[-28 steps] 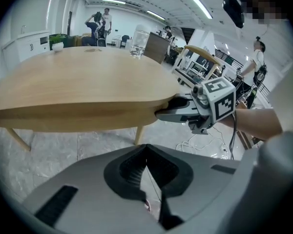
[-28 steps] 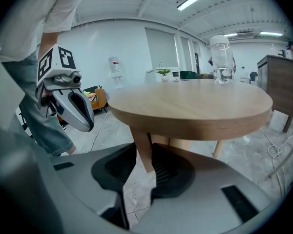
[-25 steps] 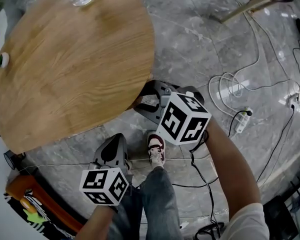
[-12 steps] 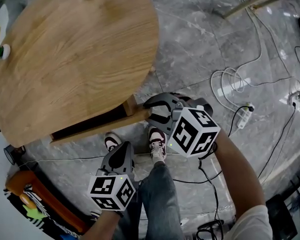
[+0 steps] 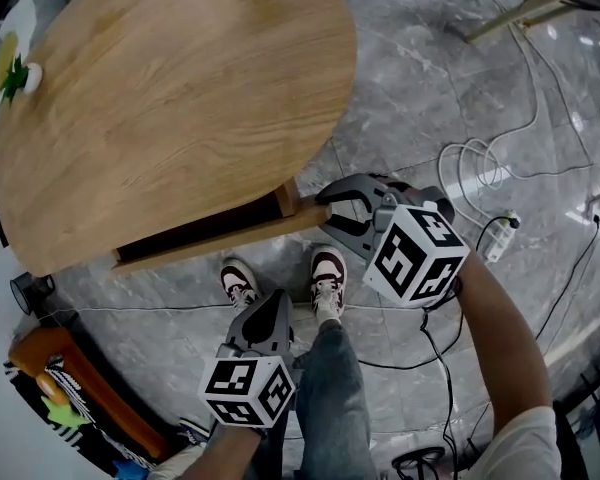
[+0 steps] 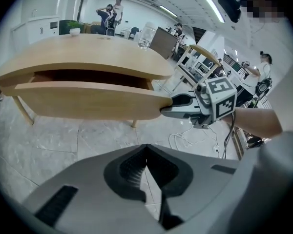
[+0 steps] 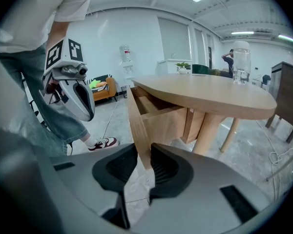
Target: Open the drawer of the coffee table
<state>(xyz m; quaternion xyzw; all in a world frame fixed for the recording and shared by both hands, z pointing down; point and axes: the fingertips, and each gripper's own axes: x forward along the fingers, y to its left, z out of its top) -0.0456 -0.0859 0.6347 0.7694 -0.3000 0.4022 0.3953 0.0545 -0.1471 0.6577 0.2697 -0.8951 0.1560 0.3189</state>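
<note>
While the left gripper (image 5: 276, 303) hangs close to the person's jeans (image 5: 325, 393), tilted steeply toward the floor (image 5: 410, 98) above the shoes (image 5: 328, 271) with its jaws pressed together on nothing, the right forearm (image 5: 492, 318) stretches forward from a white sleeve (image 5: 500, 450). At its end the right gripper (image 5: 330, 214) slopes downward, clamped on the end of the drawer (image 5: 205, 245) front, with the wooden panel between its jaws. Beyond, the drawer stands partly out from beneath the oval top of the coffee table (image 5: 170, 98).

A white power strip (image 5: 502, 236) lies on the grey marble floor (image 5: 410, 78), cables (image 5: 466, 151) looping beside it
</note>
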